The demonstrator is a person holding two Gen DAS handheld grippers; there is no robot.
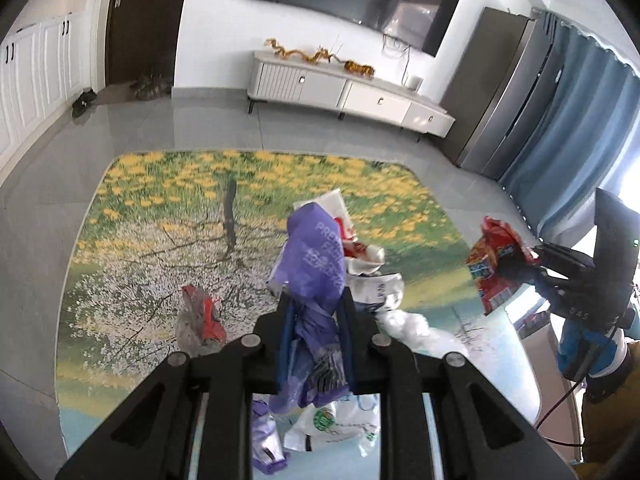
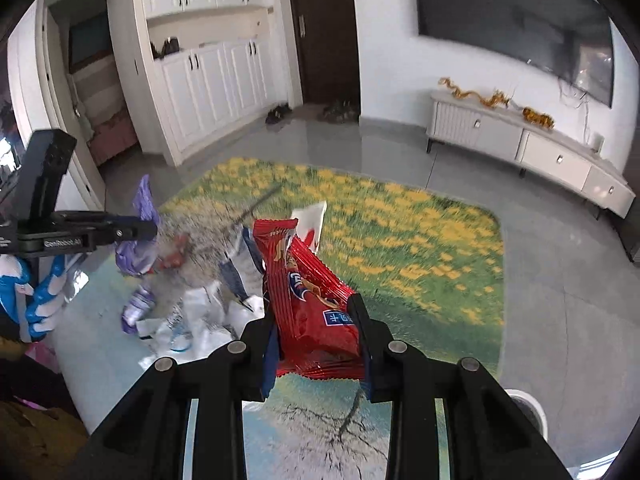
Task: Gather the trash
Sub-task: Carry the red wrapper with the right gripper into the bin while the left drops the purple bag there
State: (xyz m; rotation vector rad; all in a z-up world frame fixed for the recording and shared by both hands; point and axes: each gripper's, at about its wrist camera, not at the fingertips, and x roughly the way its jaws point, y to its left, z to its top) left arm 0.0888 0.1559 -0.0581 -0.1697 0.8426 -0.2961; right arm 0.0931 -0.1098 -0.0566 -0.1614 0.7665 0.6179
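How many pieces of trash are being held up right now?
2: a crumpled purple plastic bag in the left gripper, and a shiny red snack wrapper in the right gripper. More litter lies on the rug.

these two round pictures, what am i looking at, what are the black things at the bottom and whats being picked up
Each picture comes from a fisheye camera mounted on a hand-held grabbing tool; a person carries one in each hand, and no robot arm is involved. The black shapes at the bottom are the tool's own tongs.

The left wrist view shows the left tongs shut on a purple plastic bag. At its right edge you see the other tool.

The right wrist view shows the right tongs shut on a red snack wrapper.

Below lies a flower-print rug with more litter: a crumpled red and silver wrapper and a pile of white bags and papers. A white bin rim shows at the lower right of the right view.
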